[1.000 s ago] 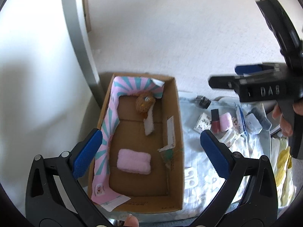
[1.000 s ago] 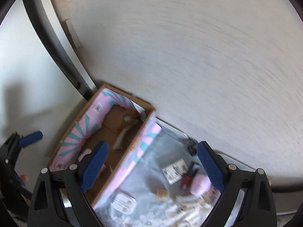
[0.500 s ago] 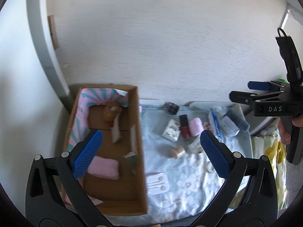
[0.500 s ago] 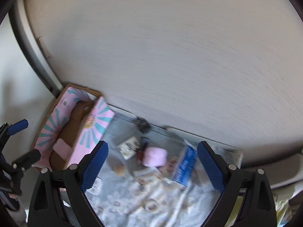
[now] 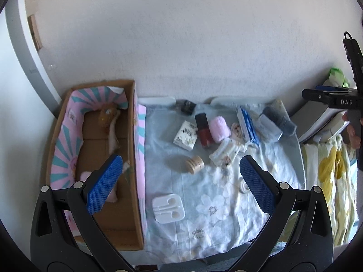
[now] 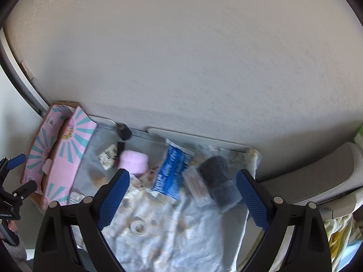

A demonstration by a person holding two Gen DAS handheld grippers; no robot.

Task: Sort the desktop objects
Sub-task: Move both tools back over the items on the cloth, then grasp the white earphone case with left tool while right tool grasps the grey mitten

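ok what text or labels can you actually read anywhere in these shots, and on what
"DAS": white letters on the black body of the right hand-held gripper, in the left wrist view.
Blue and white packet: white print, too blurred to read.
Small patterned box: print too small to read.

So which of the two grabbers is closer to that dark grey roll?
Right. The right gripper hangs over the dark grey roll, which lies between its open fingers. The left gripper is over the cloth's middle, the roll far off.

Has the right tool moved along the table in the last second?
Yes. The right tool has swung rightward: the cardboard box, earlier between its fingers, now sits far left, and it stands over the blue packet.
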